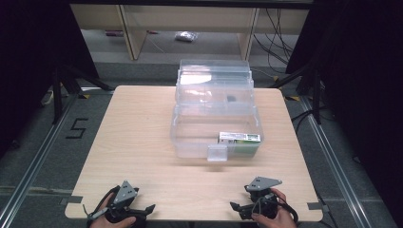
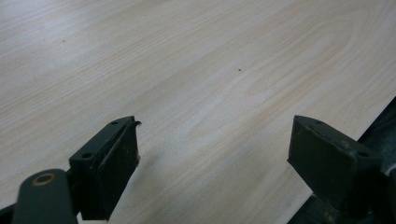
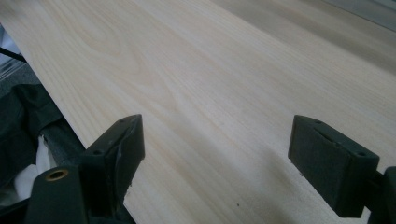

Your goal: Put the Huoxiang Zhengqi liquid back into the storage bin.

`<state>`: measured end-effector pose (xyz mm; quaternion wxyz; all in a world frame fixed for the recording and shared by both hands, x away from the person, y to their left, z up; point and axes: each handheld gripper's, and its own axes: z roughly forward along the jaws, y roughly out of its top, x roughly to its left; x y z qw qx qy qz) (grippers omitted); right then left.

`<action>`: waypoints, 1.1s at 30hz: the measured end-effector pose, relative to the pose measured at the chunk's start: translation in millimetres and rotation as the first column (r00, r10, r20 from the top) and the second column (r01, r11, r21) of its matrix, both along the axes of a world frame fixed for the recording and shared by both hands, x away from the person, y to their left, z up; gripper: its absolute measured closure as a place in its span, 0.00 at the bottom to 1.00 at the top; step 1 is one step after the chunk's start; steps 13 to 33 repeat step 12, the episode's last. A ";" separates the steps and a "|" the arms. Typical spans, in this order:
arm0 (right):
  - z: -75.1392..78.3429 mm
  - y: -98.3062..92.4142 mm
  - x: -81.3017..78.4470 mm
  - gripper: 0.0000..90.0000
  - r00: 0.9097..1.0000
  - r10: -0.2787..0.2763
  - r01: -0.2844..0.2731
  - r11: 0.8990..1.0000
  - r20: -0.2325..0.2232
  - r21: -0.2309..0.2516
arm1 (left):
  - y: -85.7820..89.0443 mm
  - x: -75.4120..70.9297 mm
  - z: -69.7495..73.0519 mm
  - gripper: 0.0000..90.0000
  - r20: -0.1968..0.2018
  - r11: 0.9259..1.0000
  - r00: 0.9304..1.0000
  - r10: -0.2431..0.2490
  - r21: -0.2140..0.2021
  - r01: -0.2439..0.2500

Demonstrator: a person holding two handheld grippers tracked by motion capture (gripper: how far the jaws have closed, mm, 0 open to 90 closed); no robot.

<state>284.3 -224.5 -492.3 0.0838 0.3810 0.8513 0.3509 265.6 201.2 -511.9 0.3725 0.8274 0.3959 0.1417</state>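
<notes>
1. The left tongs rested at the near left edge of the pale wooden surface, held in a hand that came in from the bottom of the high view.
2. In the left gripper view, the left tongs stood wide apart, with bare wood grain between the jaws and nothing held.
3. The right tongs lay at the near right edge of the surface, gripped by the other hand.
4. In the right gripper view, the right tongs were likewise spread wide over bare wood and gripped nothing.
5. A clear plastic storage box stood at the middle of the surface towards its far side, well apart from both tongs.
6. A small green and white carton lay inside the box at its near right corner.
7. A small clear latch hung at the middle of the box's near wall.
</notes>
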 end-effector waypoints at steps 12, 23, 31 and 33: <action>-0.3 0.2 -1.2 0.20 1.000 0.002 -0.002 1.000 0.002 0.005 | -0.5 0.0 0.2 0.17 0.003 1.000 1.000 0.004 -0.008 -0.004; -0.3 0.2 -1.2 0.20 1.000 0.002 -0.002 1.000 0.002 0.005 | -0.5 0.0 0.2 0.17 0.003 1.000 1.000 0.004 -0.008 -0.004; -0.3 0.2 -1.2 0.20 1.000 0.002 -0.002 1.000 0.002 0.005 | -0.5 0.0 0.2 0.17 0.003 1.000 1.000 0.004 -0.008 -0.004; -0.3 0.2 -1.2 0.20 1.000 0.002 -0.002 1.000 0.002 0.005 | -0.5 0.0 0.2 0.17 0.003 1.000 1.000 0.004 -0.008 -0.004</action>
